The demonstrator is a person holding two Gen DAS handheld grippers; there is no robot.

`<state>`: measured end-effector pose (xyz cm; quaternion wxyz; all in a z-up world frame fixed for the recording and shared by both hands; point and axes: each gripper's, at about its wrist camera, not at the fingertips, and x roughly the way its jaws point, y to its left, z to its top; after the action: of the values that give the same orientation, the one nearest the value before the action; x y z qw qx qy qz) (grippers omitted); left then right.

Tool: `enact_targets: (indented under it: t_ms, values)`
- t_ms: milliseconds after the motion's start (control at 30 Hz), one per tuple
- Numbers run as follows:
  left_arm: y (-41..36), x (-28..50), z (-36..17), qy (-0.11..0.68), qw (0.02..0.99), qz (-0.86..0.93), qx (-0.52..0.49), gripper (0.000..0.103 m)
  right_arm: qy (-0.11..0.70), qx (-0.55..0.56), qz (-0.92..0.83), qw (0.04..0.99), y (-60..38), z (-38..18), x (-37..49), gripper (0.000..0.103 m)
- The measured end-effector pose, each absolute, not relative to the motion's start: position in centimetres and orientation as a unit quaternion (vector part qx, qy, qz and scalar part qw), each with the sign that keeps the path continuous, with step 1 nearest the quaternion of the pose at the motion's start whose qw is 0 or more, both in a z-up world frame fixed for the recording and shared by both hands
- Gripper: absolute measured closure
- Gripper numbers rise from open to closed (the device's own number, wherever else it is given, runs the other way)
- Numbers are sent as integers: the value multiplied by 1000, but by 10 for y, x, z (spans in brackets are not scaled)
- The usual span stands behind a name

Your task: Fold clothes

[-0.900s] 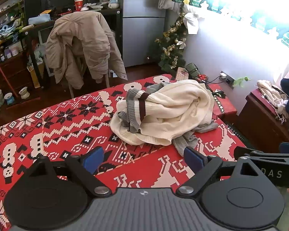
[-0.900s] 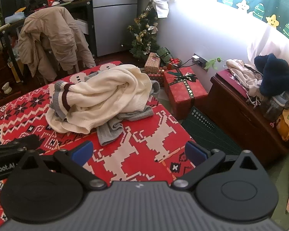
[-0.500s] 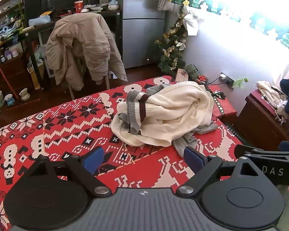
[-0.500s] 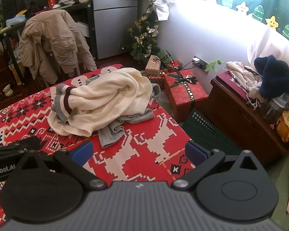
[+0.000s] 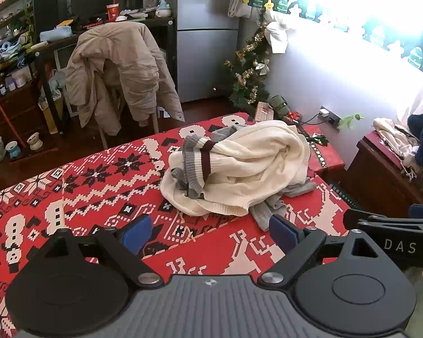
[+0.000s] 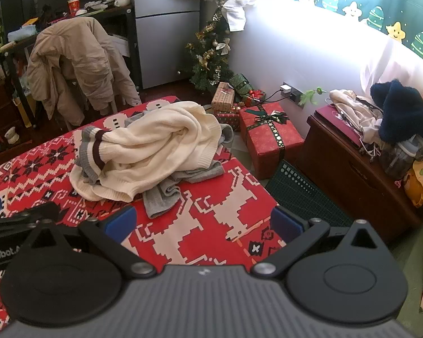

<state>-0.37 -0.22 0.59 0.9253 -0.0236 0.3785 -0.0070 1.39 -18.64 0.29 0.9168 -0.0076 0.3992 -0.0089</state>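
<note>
Here, sweater (image 5: pixel 248 169) heaped near tablecloth (image 5: pixel 98 186) edge

The cream sweater (image 5: pixel 248 166) hides most of the grey garment (image 6: pixel 166 194) beneath it.

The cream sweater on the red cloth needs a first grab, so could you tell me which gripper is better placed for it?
Probably the left gripper: the cream sweater lies almost straight ahead between its open fingers. From the right gripper, also open, the sweater sits off to the left, with only the grey garment ahead.
</note>
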Motion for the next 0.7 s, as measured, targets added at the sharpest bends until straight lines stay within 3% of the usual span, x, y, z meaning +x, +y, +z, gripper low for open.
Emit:
enact_targets:
  t_ms: [700]
  values:
    - [0,-5,7,376,926,-4,-24,13,392,-7,-12,920,-185,1,12,1]
